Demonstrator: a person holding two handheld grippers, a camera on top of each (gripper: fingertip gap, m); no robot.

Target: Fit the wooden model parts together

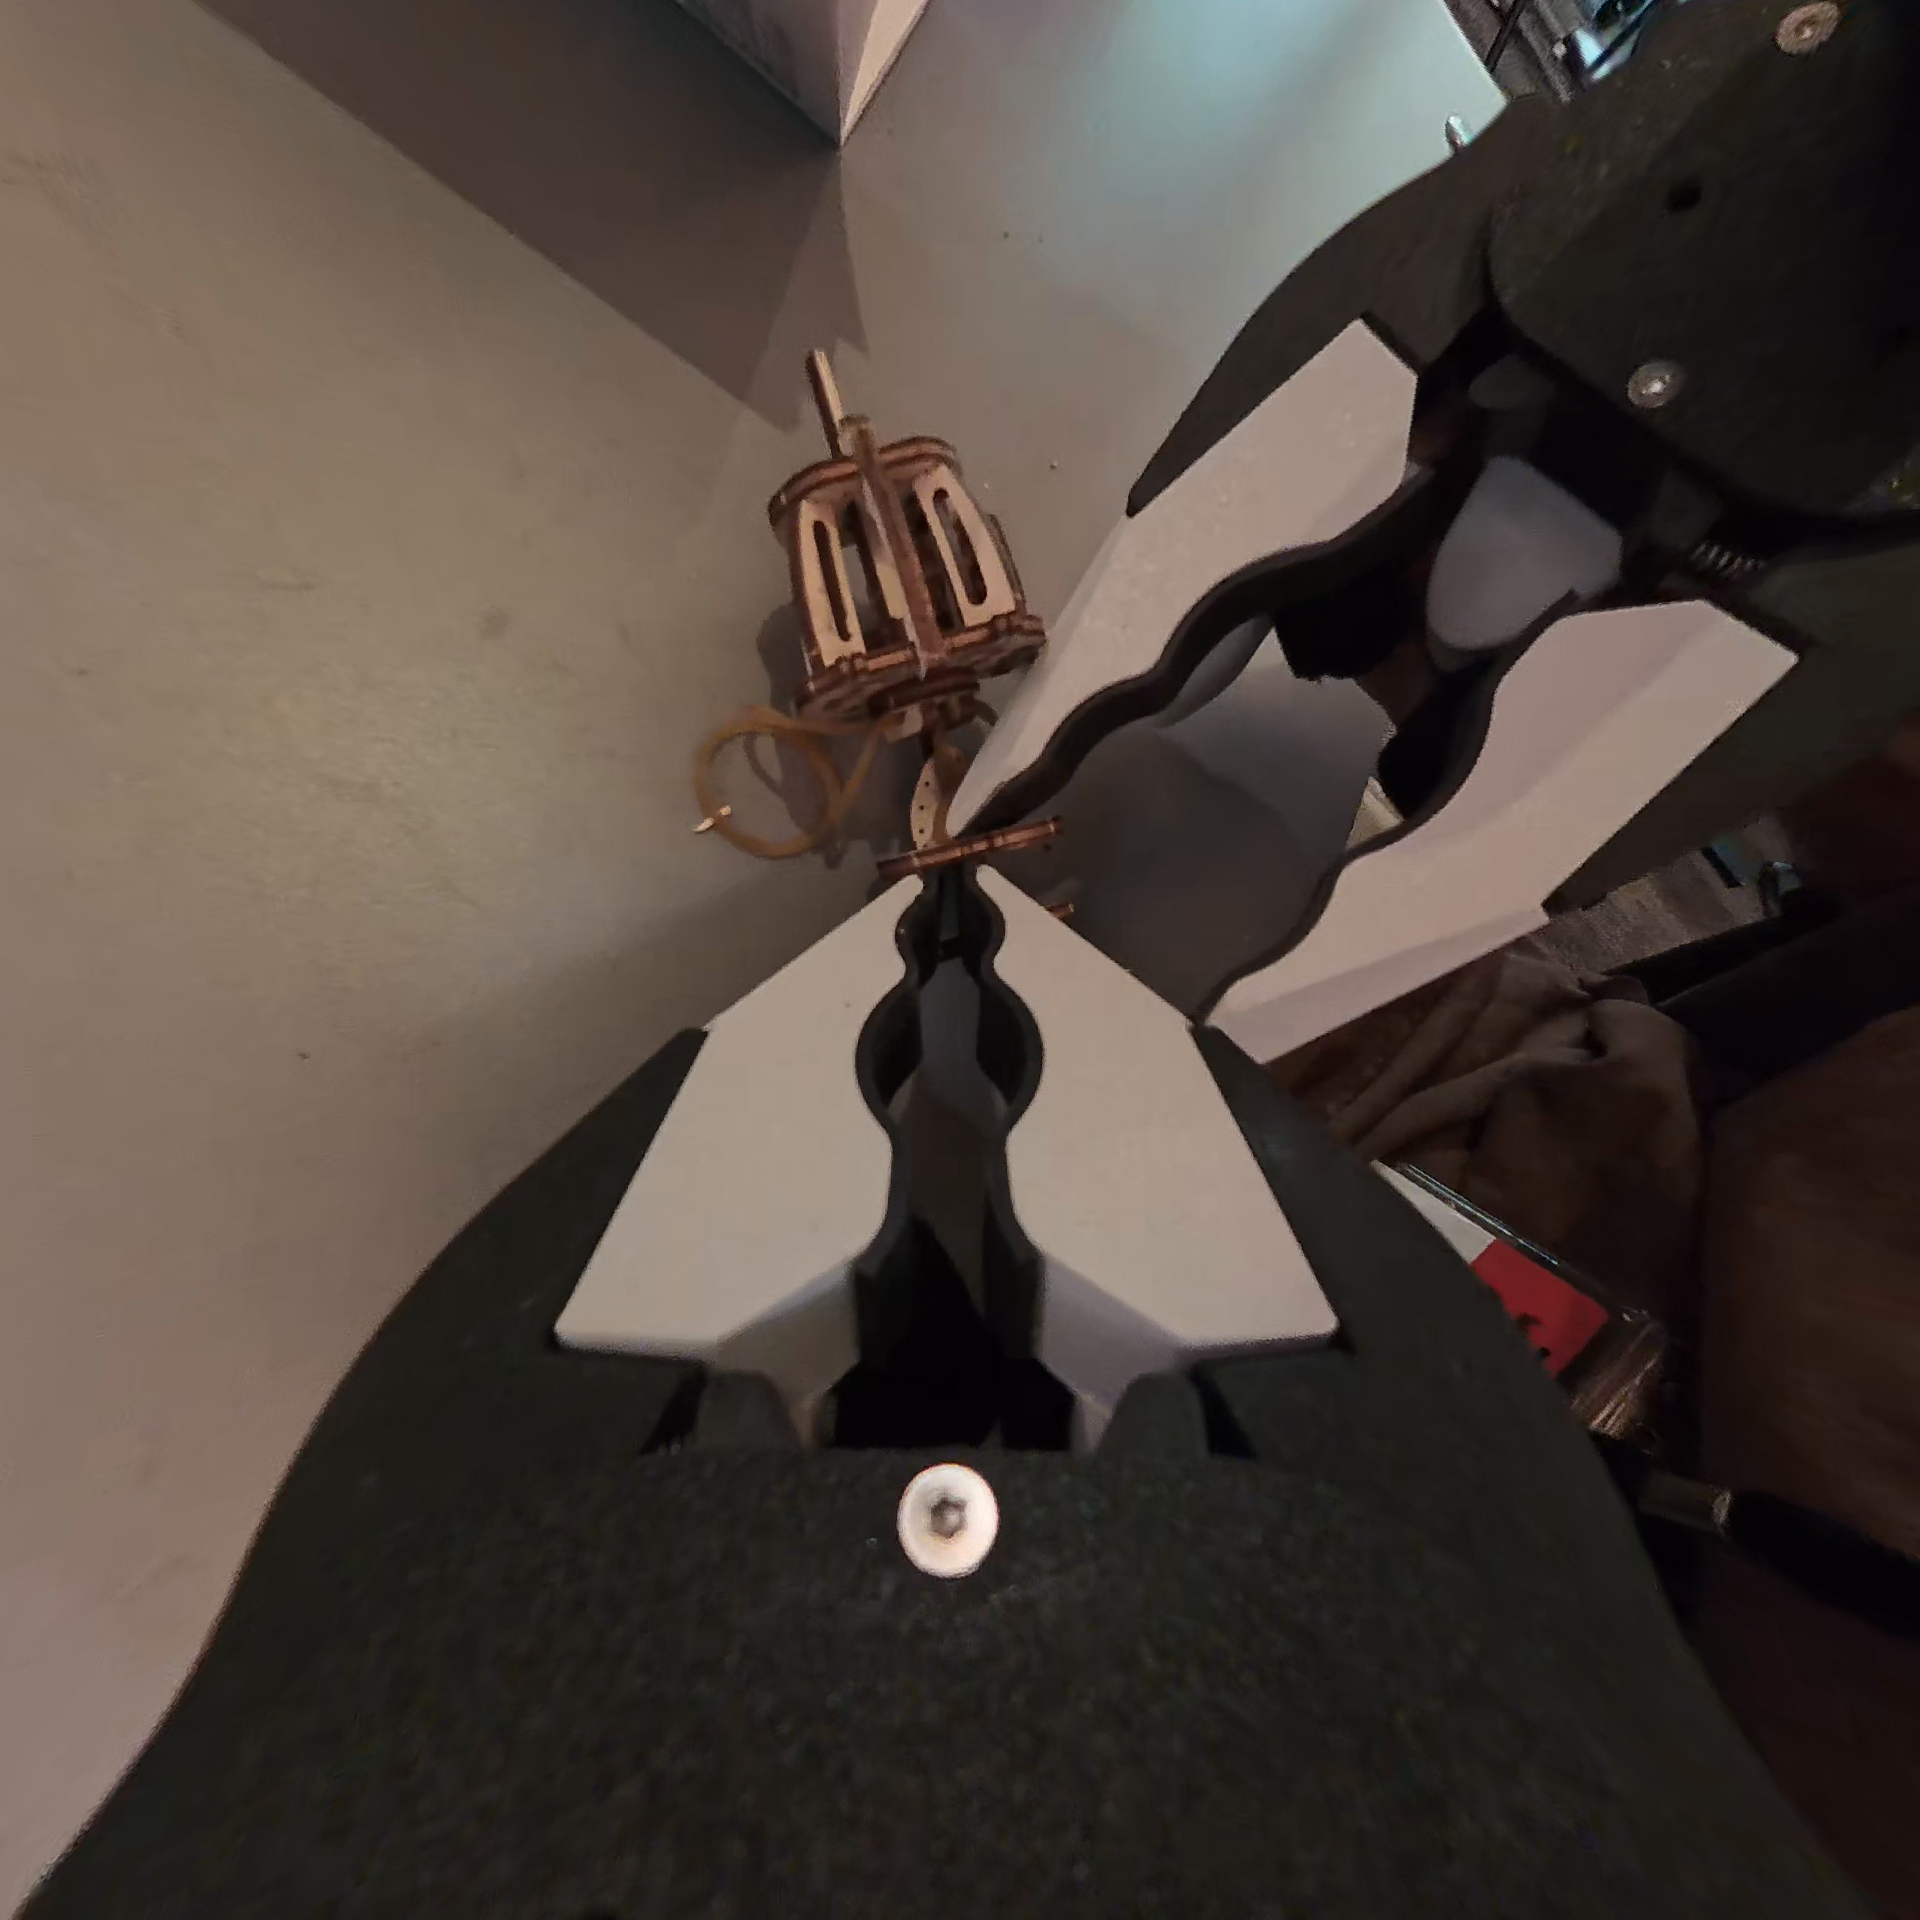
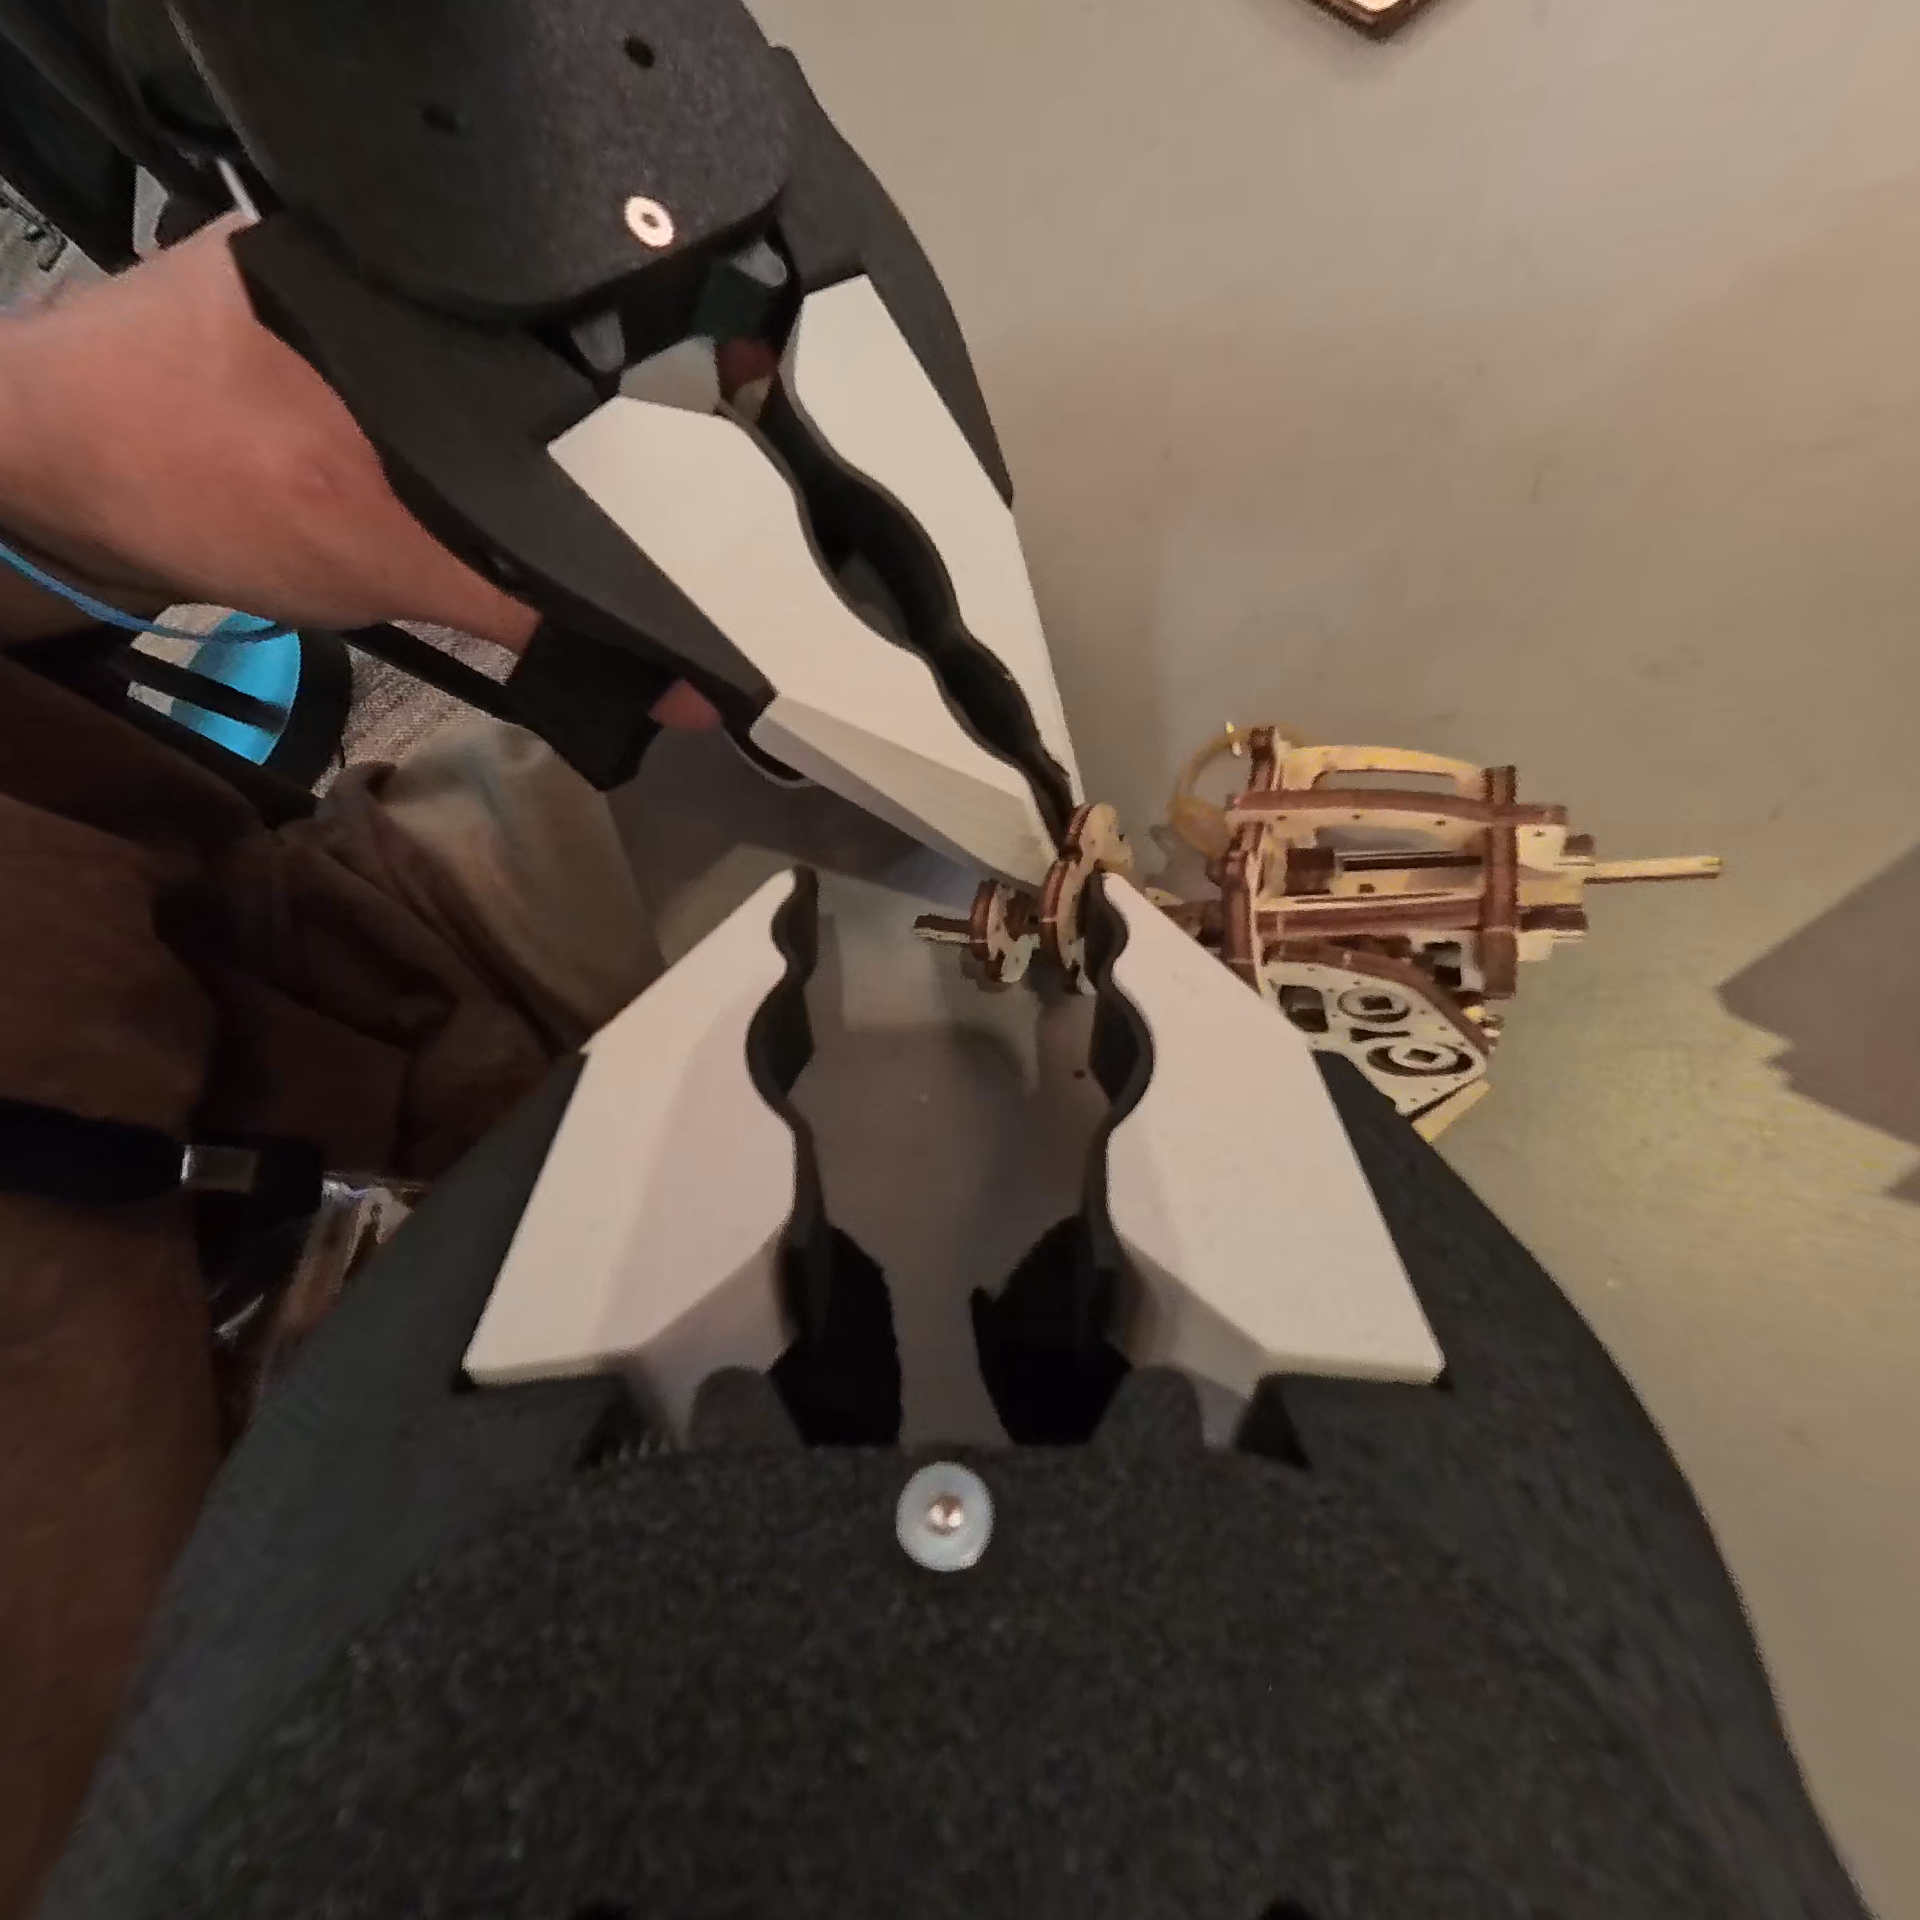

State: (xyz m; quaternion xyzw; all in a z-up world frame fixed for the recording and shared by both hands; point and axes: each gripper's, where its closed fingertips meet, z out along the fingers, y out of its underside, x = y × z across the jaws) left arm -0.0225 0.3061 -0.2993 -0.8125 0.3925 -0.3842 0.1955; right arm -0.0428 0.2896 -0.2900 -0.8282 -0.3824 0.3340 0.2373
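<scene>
My left gripper (image 1: 951, 883) is shut on a small wooden axle with gear discs (image 1: 971, 844) and holds it just above the grey table. It enters the right wrist view (image 2: 1055, 821) from the upper left, with the axle piece (image 2: 1023, 914) at its tip. My right gripper (image 2: 951, 894) is open; its right fingertip (image 2: 1107, 904) touches the gear discs. It enters the left wrist view (image 1: 1091, 914) from the upper right. The larger wooden model (image 1: 904, 582) lies on the table just behind, with a rubber band (image 1: 769, 790) hanging off it. The model also shows in the right wrist view (image 2: 1382, 904).
A white box corner (image 1: 831, 62) stands at the far side of the grey table (image 1: 312, 623). A wooden sheet edge (image 2: 1371, 10) lies further off. A person's hand (image 2: 260, 468) holds the left gripper. Brown fabric (image 2: 260, 987) and a red-labelled item (image 1: 1538, 1309) lie past the table edge. The tips of both grippers are at nearly the same place.
</scene>
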